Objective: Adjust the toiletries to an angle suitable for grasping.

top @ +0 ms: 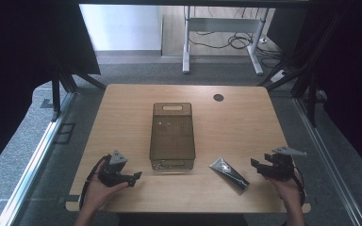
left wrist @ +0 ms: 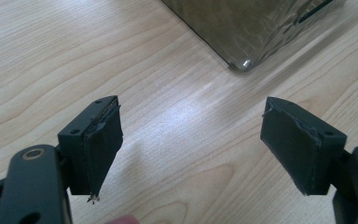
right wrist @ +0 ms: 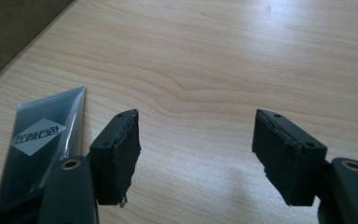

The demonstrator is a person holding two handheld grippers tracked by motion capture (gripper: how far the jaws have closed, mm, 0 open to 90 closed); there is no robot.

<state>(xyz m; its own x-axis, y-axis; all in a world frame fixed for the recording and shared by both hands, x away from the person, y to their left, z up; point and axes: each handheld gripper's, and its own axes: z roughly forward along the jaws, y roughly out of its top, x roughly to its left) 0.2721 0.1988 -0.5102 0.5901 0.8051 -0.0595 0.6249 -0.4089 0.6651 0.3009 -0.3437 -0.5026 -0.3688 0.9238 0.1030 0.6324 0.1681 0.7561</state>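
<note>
Wooden table point(top: 122, 117), tube point(top: 229, 173) just left of right tool point(top: 259, 165), both tools spread, empty.

A smoky translucent plastic bin point(top: 172, 136) sits mid-table on the pale wooden tabletop point(top: 122, 117); a dark grey squeeze tube point(top: 229, 173) lies at its four o'clock
</note>
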